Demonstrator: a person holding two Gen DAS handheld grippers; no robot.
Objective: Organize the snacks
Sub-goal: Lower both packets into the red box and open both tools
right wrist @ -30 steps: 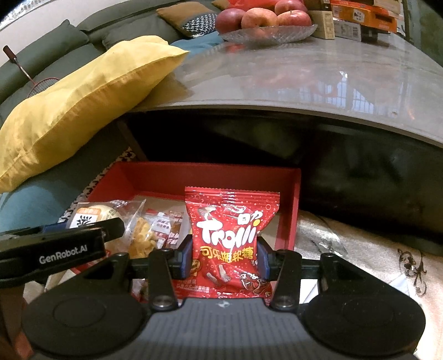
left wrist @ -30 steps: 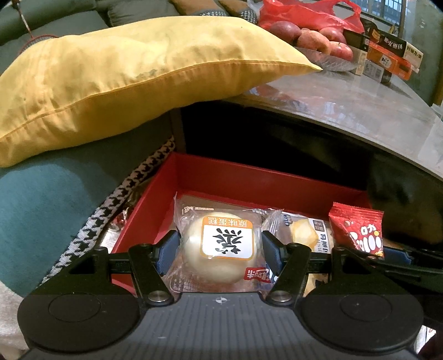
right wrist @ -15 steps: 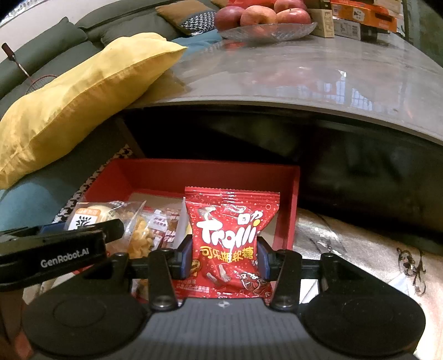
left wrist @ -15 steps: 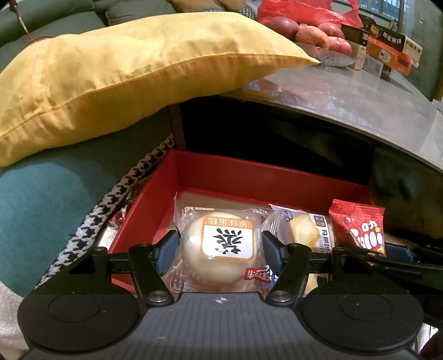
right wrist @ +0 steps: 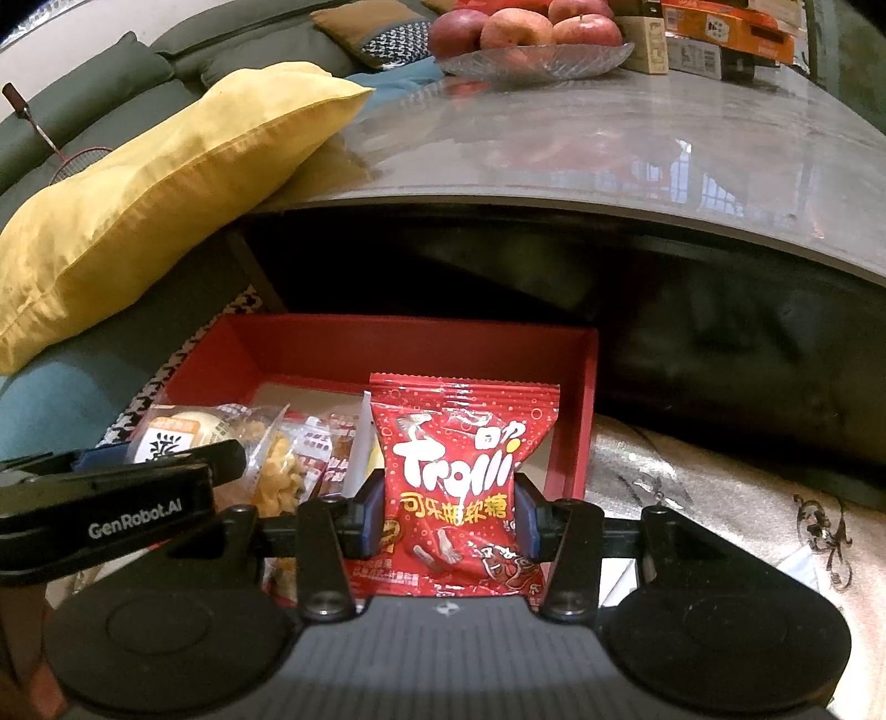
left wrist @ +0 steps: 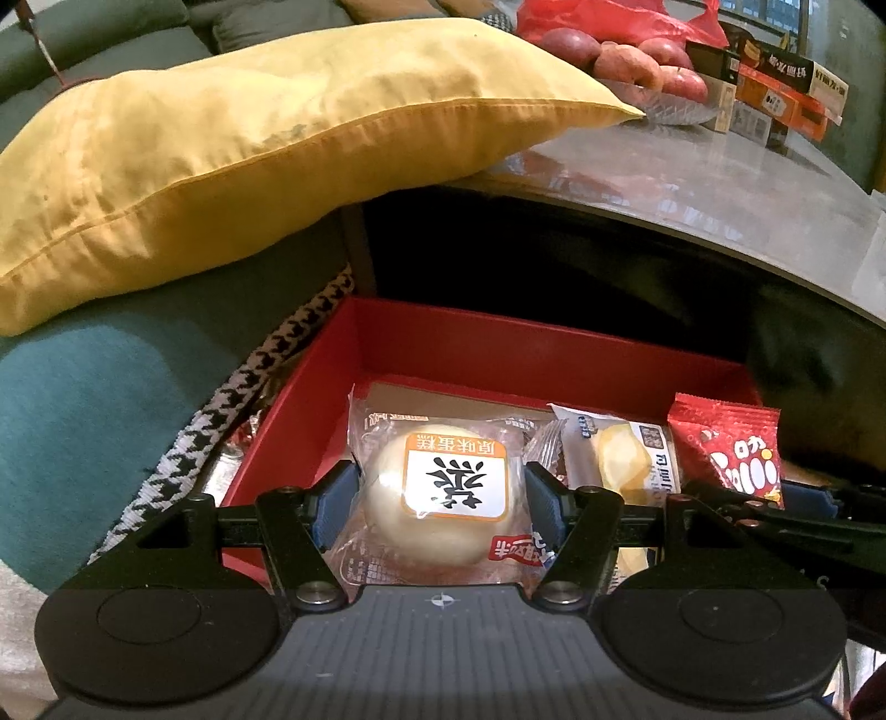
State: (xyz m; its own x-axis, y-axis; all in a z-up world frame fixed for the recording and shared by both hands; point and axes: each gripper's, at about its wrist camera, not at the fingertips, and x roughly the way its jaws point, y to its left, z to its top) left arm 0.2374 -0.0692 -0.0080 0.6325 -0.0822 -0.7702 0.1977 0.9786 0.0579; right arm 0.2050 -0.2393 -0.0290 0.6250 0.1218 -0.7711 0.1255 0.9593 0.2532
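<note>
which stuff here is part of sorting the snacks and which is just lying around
Part of the job:
- round pale cake in a clear wrapper, in the left gripper
- red Trolli gummy bag, in the right gripper
- red cardboard box
- clear-wrapped yellow pastry

Lying about:
- yellow fabric pillow
- glass dish of red apples
- orange cartons

table edge [right wrist: 609,205] overhanging red box [right wrist: 421,343], far half bare

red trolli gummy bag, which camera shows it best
The right wrist view: the red Trolli gummy bag fills the centre, logo facing the lens, clamped in the right gripper. The left wrist view shows the bag only at its right edge, partly hidden.
</note>
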